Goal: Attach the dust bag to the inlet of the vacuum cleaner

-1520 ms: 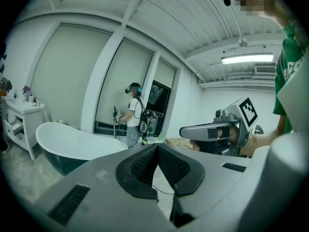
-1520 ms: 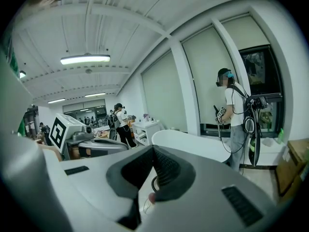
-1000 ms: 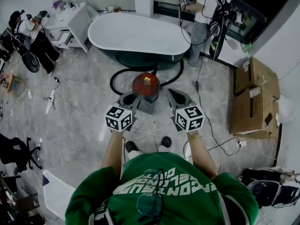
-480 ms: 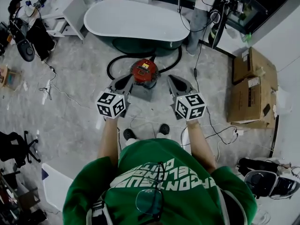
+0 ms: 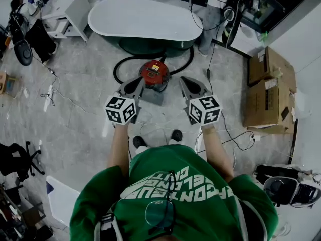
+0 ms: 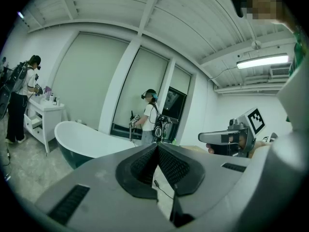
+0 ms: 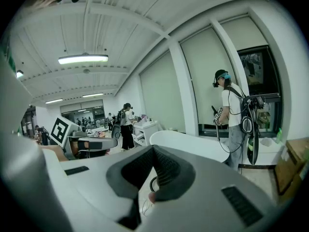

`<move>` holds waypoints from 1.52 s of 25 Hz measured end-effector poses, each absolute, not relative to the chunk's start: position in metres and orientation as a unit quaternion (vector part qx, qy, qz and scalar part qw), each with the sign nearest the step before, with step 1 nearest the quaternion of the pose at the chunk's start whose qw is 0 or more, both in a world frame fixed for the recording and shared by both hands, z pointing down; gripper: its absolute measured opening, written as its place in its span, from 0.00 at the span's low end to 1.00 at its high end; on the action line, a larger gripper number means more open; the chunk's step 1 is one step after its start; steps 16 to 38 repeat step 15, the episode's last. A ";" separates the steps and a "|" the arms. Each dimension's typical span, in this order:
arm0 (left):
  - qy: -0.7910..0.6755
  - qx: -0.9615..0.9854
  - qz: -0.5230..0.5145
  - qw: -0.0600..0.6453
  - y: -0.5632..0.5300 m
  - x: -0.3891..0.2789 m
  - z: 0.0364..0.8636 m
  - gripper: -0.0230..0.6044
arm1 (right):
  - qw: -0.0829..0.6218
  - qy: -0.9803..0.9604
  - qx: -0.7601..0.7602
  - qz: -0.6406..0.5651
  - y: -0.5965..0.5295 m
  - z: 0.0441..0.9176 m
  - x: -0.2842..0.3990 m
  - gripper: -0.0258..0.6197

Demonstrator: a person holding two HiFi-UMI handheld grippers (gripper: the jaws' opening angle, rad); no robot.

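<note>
A red canister vacuum cleaner [image 5: 154, 73] stands on the floor in front of me, its black hose [image 5: 120, 67] looped around it. A grey box-shaped piece [image 5: 152, 97] lies against its near side; I cannot tell whether it is the dust bag. My left gripper [image 5: 136, 81] hovers left of the vacuum and my right gripper [image 5: 184, 80] right of it, both above the floor and apart from it. The left gripper view shows its jaws closed tip to tip with nothing between them [image 6: 157, 145]. The same holds in the right gripper view [image 7: 153, 148].
A white and green bathtub [image 5: 145, 21] stands behind the vacuum. A person [image 5: 213, 6] stands at the back right beside it. Cardboard boxes [image 5: 268, 92] are stacked at the right, a white cabinet [image 5: 70, 9] at the back left. Cables [image 5: 228, 134] trail over the floor.
The head view has drifted, so the vacuum and tub sit higher in the picture. The left gripper shifted slightly left. Both grippers stay shut and empty.
</note>
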State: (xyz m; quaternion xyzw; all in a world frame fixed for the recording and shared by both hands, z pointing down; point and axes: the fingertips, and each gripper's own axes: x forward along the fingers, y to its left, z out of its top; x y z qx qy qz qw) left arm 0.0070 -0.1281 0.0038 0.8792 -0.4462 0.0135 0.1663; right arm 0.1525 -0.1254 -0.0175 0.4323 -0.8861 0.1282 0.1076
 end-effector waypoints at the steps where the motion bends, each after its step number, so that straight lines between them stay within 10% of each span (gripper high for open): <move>1: -0.445 0.880 0.013 0.167 -0.128 0.006 0.004 0.04 | 0.107 -0.885 0.434 0.128 -0.126 -0.017 0.152 0.05; 38: -0.426 0.892 0.021 0.150 -0.136 0.015 -0.008 0.04 | 0.107 -0.877 0.452 0.122 -0.135 -0.015 0.161 0.05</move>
